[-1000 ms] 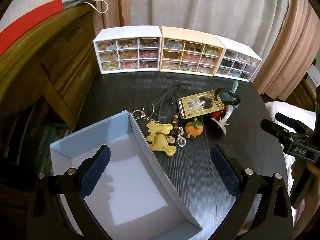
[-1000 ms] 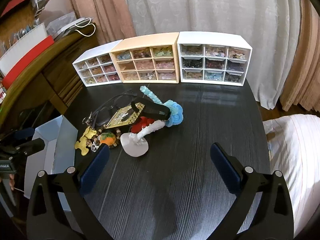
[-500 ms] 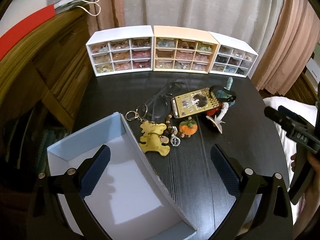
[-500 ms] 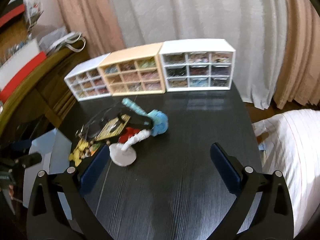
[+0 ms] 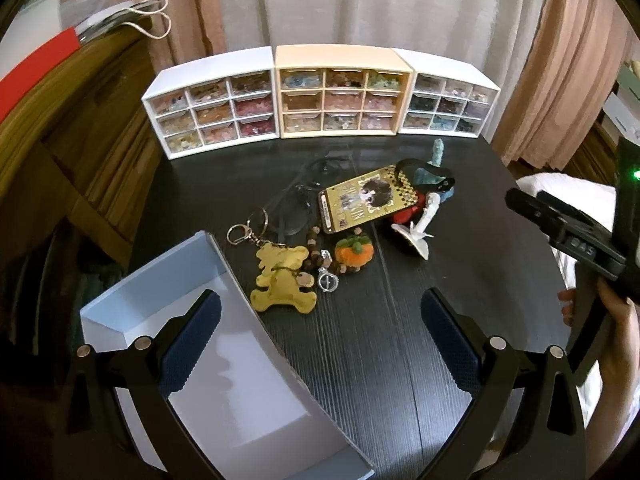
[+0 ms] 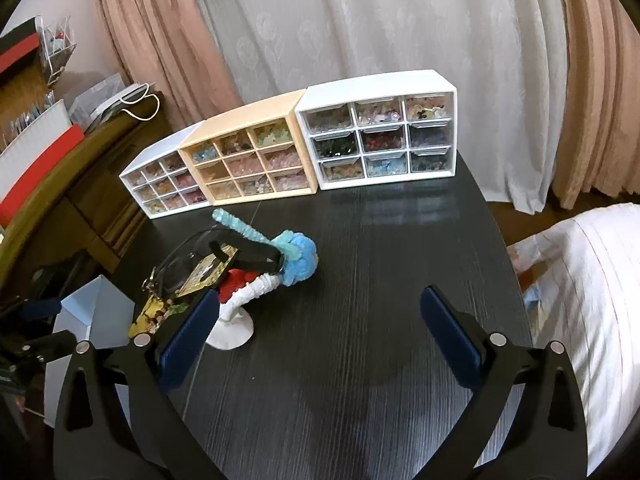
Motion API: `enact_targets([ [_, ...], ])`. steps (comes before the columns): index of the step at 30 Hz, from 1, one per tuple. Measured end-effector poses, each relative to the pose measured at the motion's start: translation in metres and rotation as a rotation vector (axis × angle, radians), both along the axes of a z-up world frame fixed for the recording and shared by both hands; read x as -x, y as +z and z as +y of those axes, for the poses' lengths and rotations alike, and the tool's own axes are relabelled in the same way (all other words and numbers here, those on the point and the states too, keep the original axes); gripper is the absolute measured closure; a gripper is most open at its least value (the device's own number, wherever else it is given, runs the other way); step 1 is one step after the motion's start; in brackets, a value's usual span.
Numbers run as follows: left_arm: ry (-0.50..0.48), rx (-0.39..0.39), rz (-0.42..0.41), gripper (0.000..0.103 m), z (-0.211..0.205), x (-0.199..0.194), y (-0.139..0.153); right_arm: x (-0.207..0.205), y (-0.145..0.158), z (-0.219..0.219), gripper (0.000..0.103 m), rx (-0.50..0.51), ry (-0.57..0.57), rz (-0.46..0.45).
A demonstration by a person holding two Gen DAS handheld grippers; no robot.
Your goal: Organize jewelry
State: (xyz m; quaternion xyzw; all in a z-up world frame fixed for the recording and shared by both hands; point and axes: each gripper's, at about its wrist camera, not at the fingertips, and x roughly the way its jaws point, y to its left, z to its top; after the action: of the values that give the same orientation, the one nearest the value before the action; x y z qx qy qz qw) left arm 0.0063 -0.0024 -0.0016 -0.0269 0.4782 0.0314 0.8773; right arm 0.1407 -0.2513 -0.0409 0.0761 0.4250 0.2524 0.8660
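Both grippers, left (image 5: 320,320) and right (image 6: 320,320), hung over the desk (image 6: 380,280) with jaws spread wide and holding nothing, while the jewelry (image 5: 320,236) sat piled mid-desk, just right of the blue box (image 5: 224,368), near the drawers (image 5: 340,100).

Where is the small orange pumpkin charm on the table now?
In the left wrist view the orange pumpkin charm lies on the black table near the middle, just below the gold card and right of the yellow bear keychain.
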Motion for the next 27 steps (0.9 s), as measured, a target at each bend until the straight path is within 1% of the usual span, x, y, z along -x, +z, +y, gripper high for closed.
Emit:
enact_targets([
  [5,0.002,-0.021,-0.013,0.004,-0.001,-0.002,0.005,-0.003,0.001,0.005,0.007,0.027,0.021,-0.053],
  [7,-0.004,-0.014,-0.008,0.004,-0.001,-0.003,0.004,-0.004,0.002,0.004,0.007,0.017,0.015,-0.075],
  [9,-0.011,-0.011,-0.007,0.004,-0.001,-0.003,0.003,-0.005,0.003,0.0,0.007,-0.029,-0.011,-0.094],
  [12,-0.016,0.0,-0.013,0.004,0.0,-0.006,0.005,-0.01,0.003,-0.007,0.007,-0.132,-0.02,-0.09],
  [14,-0.021,0.007,-0.018,0.004,0.0,-0.006,0.006,-0.01,0.005,-0.008,0.007,-0.171,-0.01,-0.106],
  [15,-0.026,0.012,-0.016,0.004,0.0,-0.006,0.006,-0.01,0.007,-0.007,0.007,-0.171,0.002,-0.119],
  [19,-0.032,0.03,-0.011,0.004,0.002,-0.01,0.003,-0.005,0.013,0.005,0.007,-0.103,0.057,-0.175],
  [21,-0.028,0.023,-0.005,0.004,0.0,-0.012,0.001,0.002,0.017,0.01,0.007,-0.05,0.047,-0.225],
  [22,-0.026,0.02,-0.001,0.004,0.0,-0.013,0.0,0.002,0.016,0.013,0.007,-0.028,0.039,-0.23],
  [24,-0.025,0.02,0.003,0.004,-0.001,-0.015,-0.001,-0.002,0.01,0.017,0.007,0.014,0.006,-0.186],
  [27,-0.025,0.018,0.006,0.004,-0.002,-0.015,-0.001,-0.007,0.002,0.017,0.007,0.019,-0.005,-0.156],
])
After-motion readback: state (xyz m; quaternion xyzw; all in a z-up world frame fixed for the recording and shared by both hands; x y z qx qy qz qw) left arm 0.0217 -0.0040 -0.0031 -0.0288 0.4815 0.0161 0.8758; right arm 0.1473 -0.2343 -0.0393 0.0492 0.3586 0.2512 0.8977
